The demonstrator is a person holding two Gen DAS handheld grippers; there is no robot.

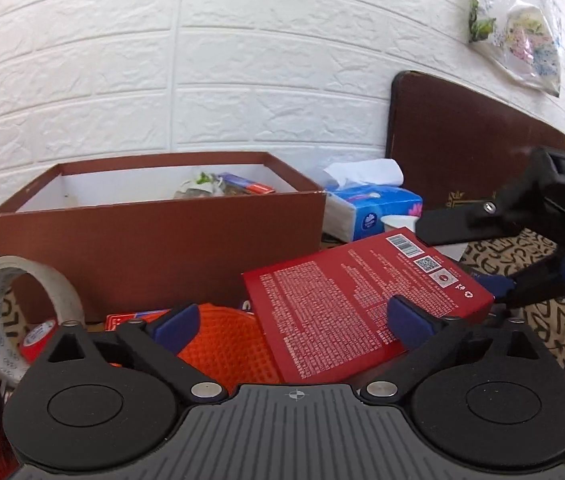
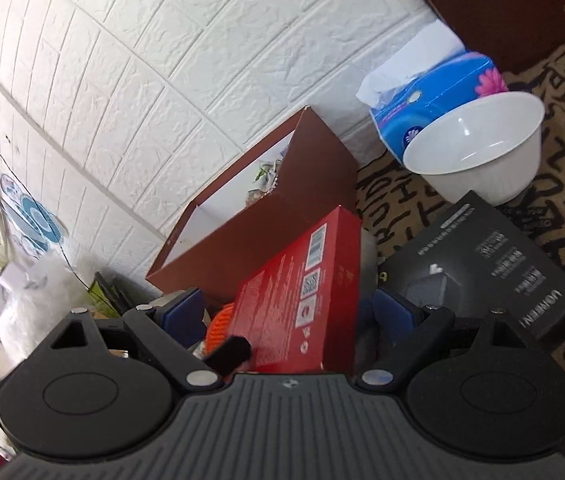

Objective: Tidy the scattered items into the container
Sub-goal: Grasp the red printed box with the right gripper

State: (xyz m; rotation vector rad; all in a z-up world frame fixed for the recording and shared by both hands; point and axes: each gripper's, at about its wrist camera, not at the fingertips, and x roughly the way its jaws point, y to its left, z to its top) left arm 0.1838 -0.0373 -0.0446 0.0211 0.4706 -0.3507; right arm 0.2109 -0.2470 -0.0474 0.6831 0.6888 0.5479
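In front of the brown container (image 1: 154, 236), tilted on an orange mat (image 1: 222, 344): a red box (image 1: 346, 300), likely light, stiff, slick card, best pinched across its long edges, both grippers (image 1: 294, 320) (image 2: 290, 312) wide open, empty.

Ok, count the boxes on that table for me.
3: the open brown box by the wall, the red box lying between the left gripper fingers, the black box near the bowl. Others may be hidden.
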